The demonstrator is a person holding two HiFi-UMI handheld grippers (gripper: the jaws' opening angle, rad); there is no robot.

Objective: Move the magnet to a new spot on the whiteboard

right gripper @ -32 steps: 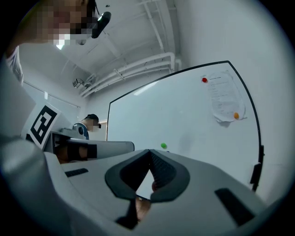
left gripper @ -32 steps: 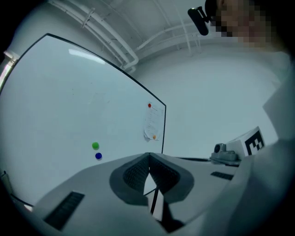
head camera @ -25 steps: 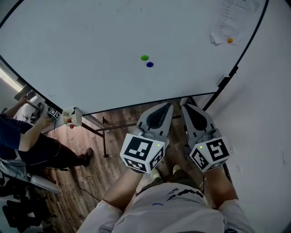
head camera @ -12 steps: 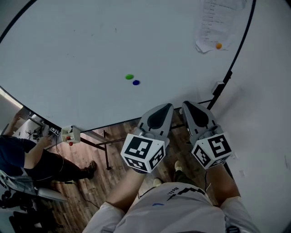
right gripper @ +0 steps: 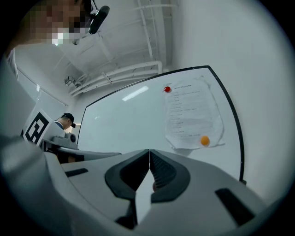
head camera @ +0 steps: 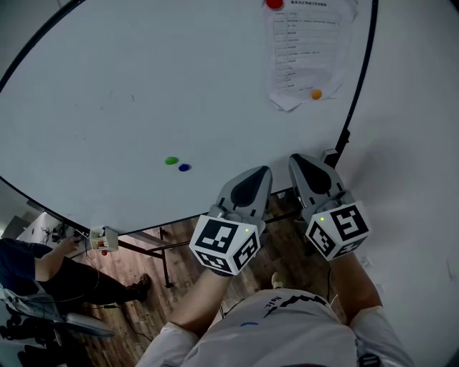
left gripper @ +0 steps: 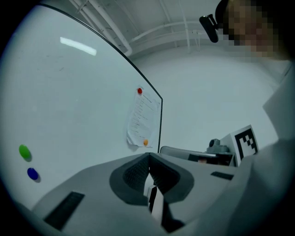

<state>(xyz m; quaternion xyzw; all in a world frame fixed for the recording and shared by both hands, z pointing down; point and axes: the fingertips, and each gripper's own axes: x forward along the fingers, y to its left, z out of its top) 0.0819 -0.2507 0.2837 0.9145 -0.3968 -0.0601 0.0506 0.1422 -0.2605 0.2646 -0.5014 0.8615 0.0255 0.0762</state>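
A large whiteboard [head camera: 143, 86] fills the upper head view. On it sit a green magnet [head camera: 171, 160] and a blue magnet [head camera: 184, 168] side by side. A red magnet [head camera: 274, 3] and an orange magnet [head camera: 316, 94] pin a printed sheet [head camera: 305, 54] at the board's right. My left gripper [head camera: 262, 174] and right gripper [head camera: 300, 162] are both shut and empty, held below the board's lower edge, apart from every magnet. The left gripper view shows the green magnet [left gripper: 25, 152] and blue magnet [left gripper: 32, 174] far left; the right gripper view shows the orange magnet [right gripper: 204, 140].
A black frame [head camera: 356, 93] edges the whiteboard, with a white wall [head camera: 416, 143] to its right. A seated person [head camera: 43, 272] works at a desk at lower left, beside a small device [head camera: 102, 240]. Wooden floor [head camera: 165, 265] lies below the board.
The head view has tilted up along the board: the green and blue magnets slid down and left, and the sheet with its red magnet came into view. Both grippers stayed shut.
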